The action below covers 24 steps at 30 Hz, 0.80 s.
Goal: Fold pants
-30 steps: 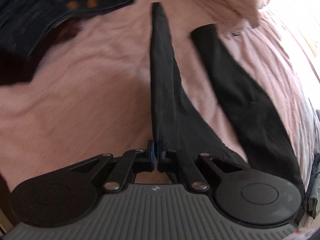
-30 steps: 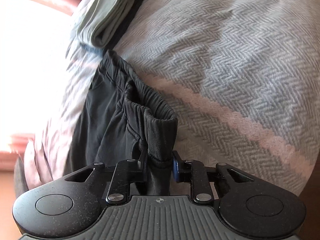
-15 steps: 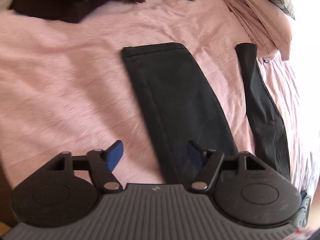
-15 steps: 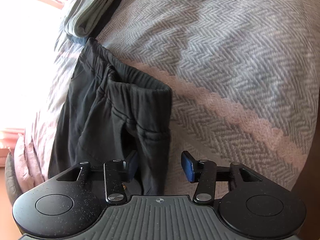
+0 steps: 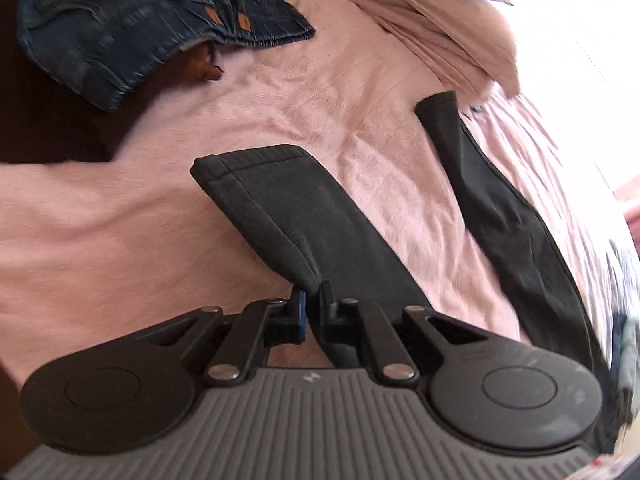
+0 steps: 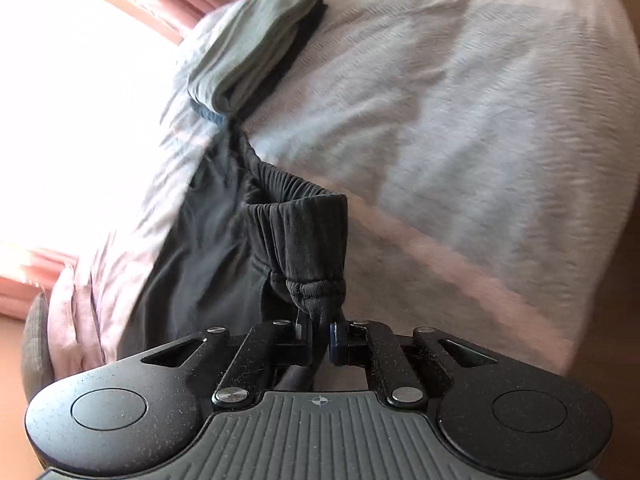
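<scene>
Both grippers clamped on the black pants [image 5: 304, 216], ready to carry one leg over the other.

The pink sheet [image 5: 120, 216] gives me open room at left and centre; the far leg [image 5: 504, 216] lies toward the right edge, jeans [image 5: 120, 20] crowd the upper left. My left gripper [image 5: 311, 312], jaws just closed, pinches the near leg's edge; my right gripper [image 6: 320, 338], also just closed, grips the bunched waistband [image 6: 304, 232]. I'd lift both evenly, keeping the cloth taut.
</scene>
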Tool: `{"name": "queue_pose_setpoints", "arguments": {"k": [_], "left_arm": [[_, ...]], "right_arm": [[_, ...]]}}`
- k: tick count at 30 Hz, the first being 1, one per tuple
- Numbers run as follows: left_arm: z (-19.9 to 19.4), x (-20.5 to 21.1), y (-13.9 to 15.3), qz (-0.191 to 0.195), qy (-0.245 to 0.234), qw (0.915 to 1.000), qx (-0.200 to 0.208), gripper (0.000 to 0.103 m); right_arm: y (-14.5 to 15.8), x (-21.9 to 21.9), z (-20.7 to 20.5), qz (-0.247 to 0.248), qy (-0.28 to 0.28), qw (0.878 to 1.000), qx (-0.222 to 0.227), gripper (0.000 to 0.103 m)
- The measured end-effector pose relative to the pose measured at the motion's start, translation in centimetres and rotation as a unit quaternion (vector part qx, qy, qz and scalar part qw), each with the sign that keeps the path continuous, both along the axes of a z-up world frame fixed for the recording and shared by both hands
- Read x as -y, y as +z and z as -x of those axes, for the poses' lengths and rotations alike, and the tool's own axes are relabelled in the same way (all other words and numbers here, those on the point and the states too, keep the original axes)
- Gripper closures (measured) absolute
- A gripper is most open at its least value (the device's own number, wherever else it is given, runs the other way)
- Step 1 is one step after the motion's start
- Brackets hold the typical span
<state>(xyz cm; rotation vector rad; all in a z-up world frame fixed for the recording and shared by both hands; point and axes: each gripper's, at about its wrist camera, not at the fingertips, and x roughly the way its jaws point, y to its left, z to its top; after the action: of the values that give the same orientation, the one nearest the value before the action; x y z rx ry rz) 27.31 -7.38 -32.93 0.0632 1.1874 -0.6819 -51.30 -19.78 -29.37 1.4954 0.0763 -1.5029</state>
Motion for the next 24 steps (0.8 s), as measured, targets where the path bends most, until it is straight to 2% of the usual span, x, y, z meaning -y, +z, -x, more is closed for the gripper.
{"name": "queue_pose_setpoints", "arguments": {"k": [2, 5, 7, 9, 10, 12, 13, 14, 16, 18, 21, 22, 24], "left_arm": [[0.8, -1.4, -0.7, -0.036, -0.010, 0.9993, 0.008, 0.097], [1.5, -2.8, -3.5, -0.081, -0.013, 0.9967, -0.001, 0.094], [1.8, -2.8, -4.4, -0.099, -0.008, 0.9951, 0.001, 0.089], [1.9, -2.6, -3.9, -0.100, -0.002, 0.9950, -0.002, 0.088], [1.9, -2.6, -3.5, -0.102, -0.005, 0.9948, -0.001, 0.081], [2.3, -3.2, -2.4, -0.116, -0.015, 0.9931, 0.011, 0.076], [2.3, -3.7, -2.0, -0.124, -0.014, 0.9920, 0.014, 0.076], [2.0, -4.2, -1.6, -0.131, -0.009, 0.9913, 0.014, 0.076], [1.6, -4.8, -0.6, -0.141, 0.010, 0.9898, 0.013, 0.075], [1.2, -4.3, 0.6, -0.128, 0.017, 0.9915, 0.016, 0.075], [0.8, -0.6, 1.7, -0.091, 0.000, 0.9955, 0.024, 0.071], [0.6, 1.2, 1.8, -0.075, -0.004, 0.9969, 0.023, 0.068], [-0.2, 5.1, 1.3, -0.035, -0.012, 0.9993, 0.009, 0.065]], "right_arm": [[-1.1, -1.5, 0.0, -0.030, 0.004, 1.000, -0.005, 0.100], [-4.6, -2.9, 0.2, -0.077, -0.016, 0.997, -0.003, 0.097], [-6.3, -3.0, 0.0, -0.105, -0.042, 0.994, -0.012, 0.087], [-6.4, -2.5, -0.3, -0.122, -0.049, 0.991, -0.016, 0.078], [-6.2, -2.2, -0.4, -0.128, -0.042, 0.991, -0.019, 0.075], [-5.5, -1.4, -0.4, -0.160, -0.013, 0.986, -0.043, 0.055], [-5.3, -1.1, -0.2, -0.187, 0.000, 0.981, -0.059, 0.039], [-5.0, -0.8, 0.0, -0.206, 0.008, 0.976, -0.068, 0.035], [-4.3, 0.0, 0.5, -0.229, 0.008, 0.971, -0.064, 0.034], [-3.2, 0.9, 0.5, -0.226, -0.004, 0.972, -0.060, 0.034], [-1.6, 2.6, 0.5, -0.205, 0.022, 0.978, -0.012, 0.034], [-0.9, 3.5, 0.4, -0.210, 0.035, 0.977, -0.018, 0.034], [0.8, 5.0, 0.0, -0.193, 0.032, 0.978, -0.074, 0.034]]}}
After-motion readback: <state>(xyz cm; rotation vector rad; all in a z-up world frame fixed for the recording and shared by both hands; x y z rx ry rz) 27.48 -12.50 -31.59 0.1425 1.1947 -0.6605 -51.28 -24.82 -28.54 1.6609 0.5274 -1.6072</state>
